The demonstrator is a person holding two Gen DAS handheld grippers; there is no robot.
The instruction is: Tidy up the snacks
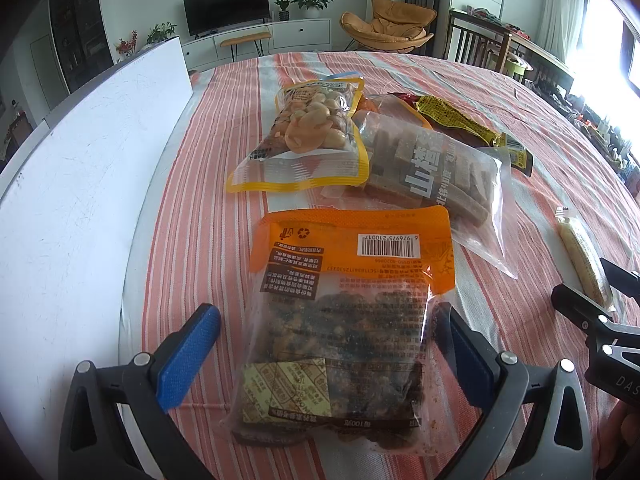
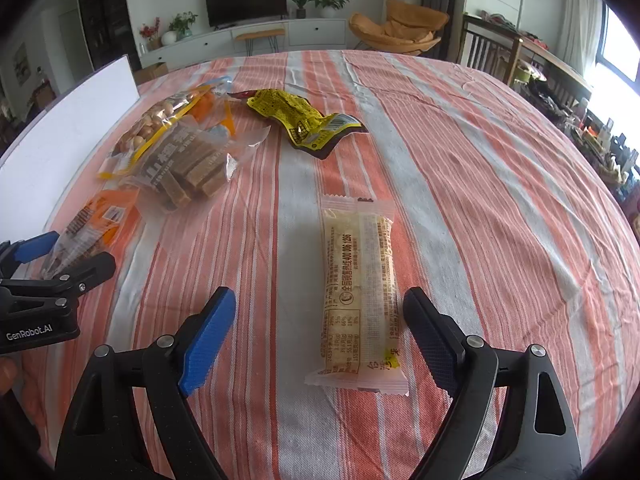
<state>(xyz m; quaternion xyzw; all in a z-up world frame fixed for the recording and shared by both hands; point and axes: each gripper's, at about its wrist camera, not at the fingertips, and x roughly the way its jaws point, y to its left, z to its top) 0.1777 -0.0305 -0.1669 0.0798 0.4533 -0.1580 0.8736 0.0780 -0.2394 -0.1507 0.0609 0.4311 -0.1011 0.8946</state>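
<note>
The left hand-held gripper (image 1: 328, 336) stands wide over the near end of an orange-topped clear bag of dark nut clusters (image 1: 344, 320), which lies flat on the worktop (image 2: 480, 160), a table under a red-and-grey striped cloth. Its blue-padded fingers (image 1: 188, 356) flank the bag; the left pad stands clear of it, while the right one sits at the bag's edge, and whether it touches I cannot tell. The right hand-held gripper (image 2: 320, 336) is spread wide too, with nothing gripped. A pale, long rice-cake bar in a clear wrapper (image 2: 360, 292) lies between its fingers, nearer the right one, pressed by neither pad. Toward the far left edge, beside an upright white board (image 1: 80, 160), a yellow-trimmed bag of peanuts (image 1: 308, 124) overlaps a clear bag of brown hawthorn sticks (image 1: 432, 176). A crumpled yellow packet (image 2: 296, 116) lies just beyond them, toward the far edge.
</note>
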